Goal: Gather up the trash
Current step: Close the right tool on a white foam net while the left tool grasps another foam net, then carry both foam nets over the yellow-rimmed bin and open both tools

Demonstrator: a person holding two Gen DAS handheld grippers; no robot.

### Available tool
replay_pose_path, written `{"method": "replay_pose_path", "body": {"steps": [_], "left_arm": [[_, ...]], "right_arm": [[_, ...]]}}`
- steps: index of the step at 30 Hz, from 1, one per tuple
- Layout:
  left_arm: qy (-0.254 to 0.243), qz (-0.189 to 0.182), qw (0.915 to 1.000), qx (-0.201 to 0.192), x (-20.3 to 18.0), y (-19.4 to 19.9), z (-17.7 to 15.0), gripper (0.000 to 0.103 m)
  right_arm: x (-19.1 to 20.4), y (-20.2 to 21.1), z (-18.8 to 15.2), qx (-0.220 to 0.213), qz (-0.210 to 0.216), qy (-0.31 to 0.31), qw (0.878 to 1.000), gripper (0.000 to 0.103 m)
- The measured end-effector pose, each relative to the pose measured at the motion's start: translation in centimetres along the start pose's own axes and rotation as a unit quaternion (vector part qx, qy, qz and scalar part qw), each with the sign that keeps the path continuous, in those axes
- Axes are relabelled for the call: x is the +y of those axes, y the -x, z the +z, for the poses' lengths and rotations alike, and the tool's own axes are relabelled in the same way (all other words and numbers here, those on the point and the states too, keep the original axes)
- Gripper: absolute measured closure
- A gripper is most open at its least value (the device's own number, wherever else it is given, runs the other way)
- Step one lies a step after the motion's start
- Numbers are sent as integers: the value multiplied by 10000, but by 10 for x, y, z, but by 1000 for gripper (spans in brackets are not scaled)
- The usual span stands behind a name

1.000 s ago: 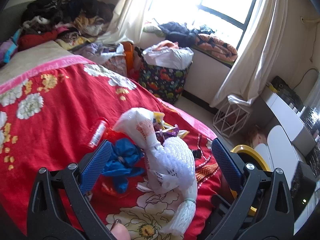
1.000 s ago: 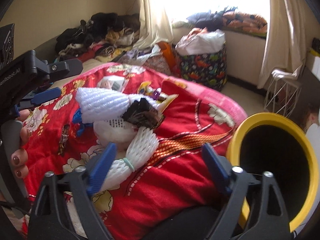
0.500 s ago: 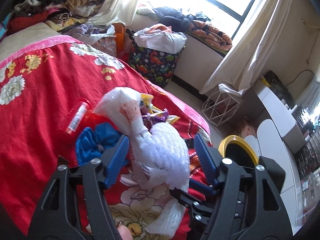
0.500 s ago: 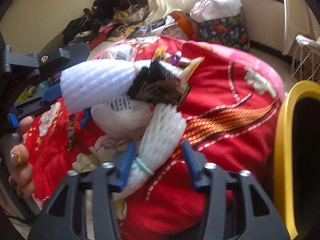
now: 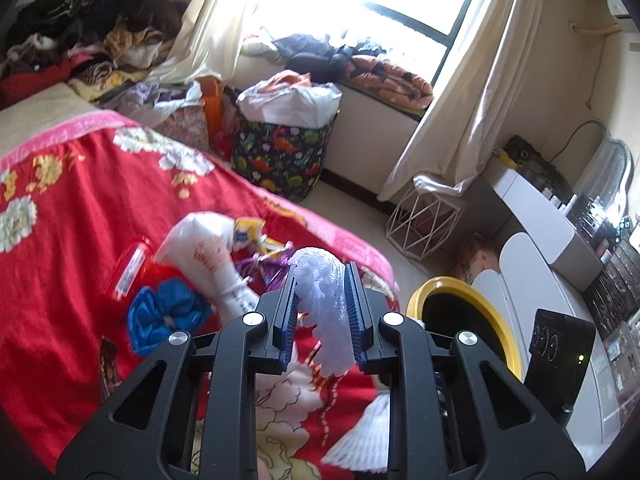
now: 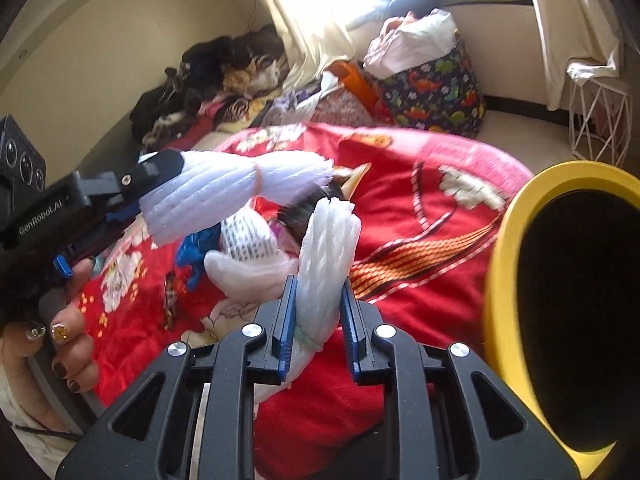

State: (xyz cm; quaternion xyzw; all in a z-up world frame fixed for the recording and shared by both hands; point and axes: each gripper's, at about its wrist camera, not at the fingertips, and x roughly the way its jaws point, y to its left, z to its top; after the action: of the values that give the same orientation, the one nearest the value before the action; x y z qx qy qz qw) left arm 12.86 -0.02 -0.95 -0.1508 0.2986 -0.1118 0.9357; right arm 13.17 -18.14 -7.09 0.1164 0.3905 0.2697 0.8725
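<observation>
1. Trash lay in a heap on the red floral blanket [image 5: 72,248]; we had two white foam net sleeves out of it, one in each gripper. At the bottom centre of the right wrist view, the right gripper [image 6: 318,320] was clamped on the lower foam sleeve [image 6: 326,256], jaws just closed onto it. At the bottom centre of the left wrist view, the left gripper [image 5: 322,316] was likewise pinched on the upper foam sleeve [image 5: 322,292], its jaws also just closed.
2. Both sleeves were soft and springy; we judged that either could squeeze out of the pads on the way to the bin, since each was held near one end.
3. The lower foam sleeve touched the white plastic bag [image 6: 248,264] in the heap, so it might drag that along.
4. The yellow-rimmed bin [image 6: 516,240], at the right edge, stood beside the bed; a careless release could land on the rim or the floor.
5. A second earlier, both pairs of jaws stood wide apart around the sleeves; the upper one had since been lifted off the heap.
</observation>
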Motion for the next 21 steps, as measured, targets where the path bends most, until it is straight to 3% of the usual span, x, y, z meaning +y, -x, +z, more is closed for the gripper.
{"method": "replay_pose_path", "body": {"steps": [21], "left_arm": [[-405, -217, 9989, -27, -46, -4, -3, 87]], "right_arm": [[-67, 68, 17, -759, -502, -557, 9943, 83]]}}
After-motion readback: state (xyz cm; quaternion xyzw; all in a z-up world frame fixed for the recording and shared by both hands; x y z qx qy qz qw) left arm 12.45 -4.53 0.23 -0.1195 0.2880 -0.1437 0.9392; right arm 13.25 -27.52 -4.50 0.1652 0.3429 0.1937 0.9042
